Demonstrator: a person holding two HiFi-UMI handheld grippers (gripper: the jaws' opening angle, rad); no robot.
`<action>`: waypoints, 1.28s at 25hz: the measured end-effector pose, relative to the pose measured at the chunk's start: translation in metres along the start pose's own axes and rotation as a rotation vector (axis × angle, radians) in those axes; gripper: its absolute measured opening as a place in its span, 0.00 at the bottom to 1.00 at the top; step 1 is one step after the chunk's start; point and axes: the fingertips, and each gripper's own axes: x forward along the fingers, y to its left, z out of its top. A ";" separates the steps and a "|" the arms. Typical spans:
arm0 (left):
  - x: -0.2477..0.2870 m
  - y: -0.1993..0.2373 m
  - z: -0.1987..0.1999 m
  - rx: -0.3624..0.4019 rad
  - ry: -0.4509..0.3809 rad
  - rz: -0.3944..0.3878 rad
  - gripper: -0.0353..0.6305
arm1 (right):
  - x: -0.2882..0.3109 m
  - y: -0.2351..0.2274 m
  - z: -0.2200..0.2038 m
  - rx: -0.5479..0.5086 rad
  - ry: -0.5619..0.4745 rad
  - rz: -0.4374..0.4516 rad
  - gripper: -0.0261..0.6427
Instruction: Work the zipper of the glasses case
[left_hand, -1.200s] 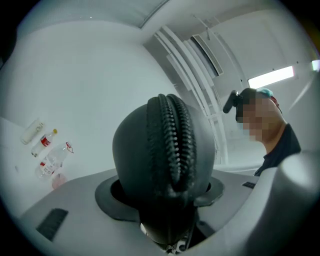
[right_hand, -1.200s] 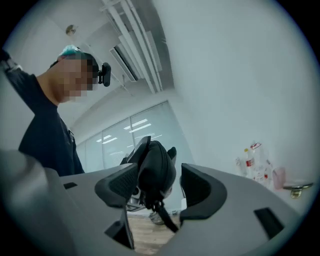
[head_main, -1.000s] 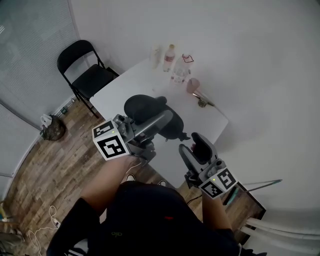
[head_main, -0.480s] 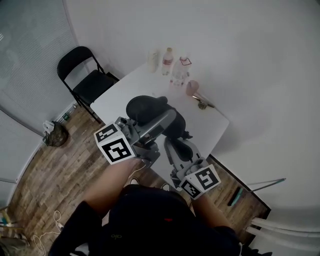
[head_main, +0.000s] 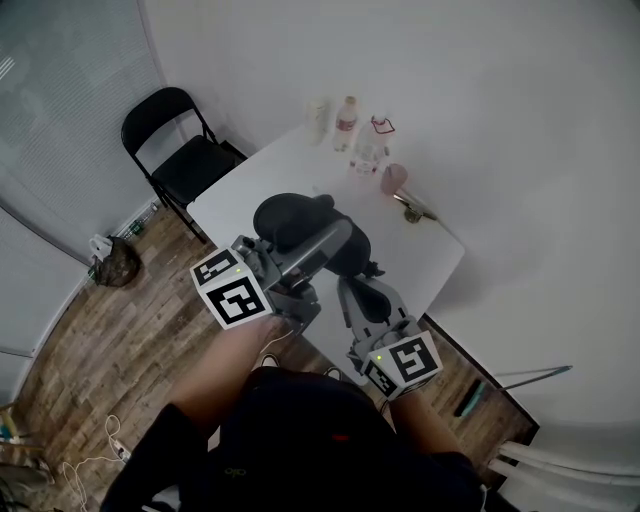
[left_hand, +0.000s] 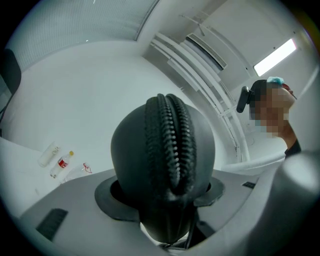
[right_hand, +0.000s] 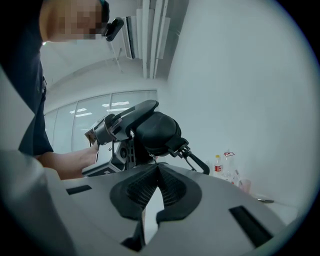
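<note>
Above the white table (head_main: 425, 255), the left gripper (head_main: 335, 240) clamps the glasses case (head_main: 295, 222) in mid-air, and the right gripper (right_hand: 154, 166), whose jaws have just closed on what seems the zipper pull (right_hand: 151, 159), should tug steadily along the teeth (left_hand: 167, 145).

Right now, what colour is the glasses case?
Black all over; the glasses case shows best in the left gripper view.

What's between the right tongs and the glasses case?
Right gripper view: no gap. The right tongs, just closed, meet under the glasses case at a tiny piece, possibly its zipper pull.
</note>
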 end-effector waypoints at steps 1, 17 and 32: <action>0.000 0.001 0.000 -0.002 -0.002 0.003 0.46 | -0.001 -0.002 0.000 -0.017 0.009 -0.005 0.07; -0.012 0.007 -0.012 -0.021 0.189 -0.102 0.46 | 0.004 -0.024 0.014 -0.415 0.099 -0.078 0.07; -0.029 -0.001 -0.055 0.006 0.441 -0.170 0.46 | 0.001 -0.015 0.002 -0.645 0.197 -0.038 0.07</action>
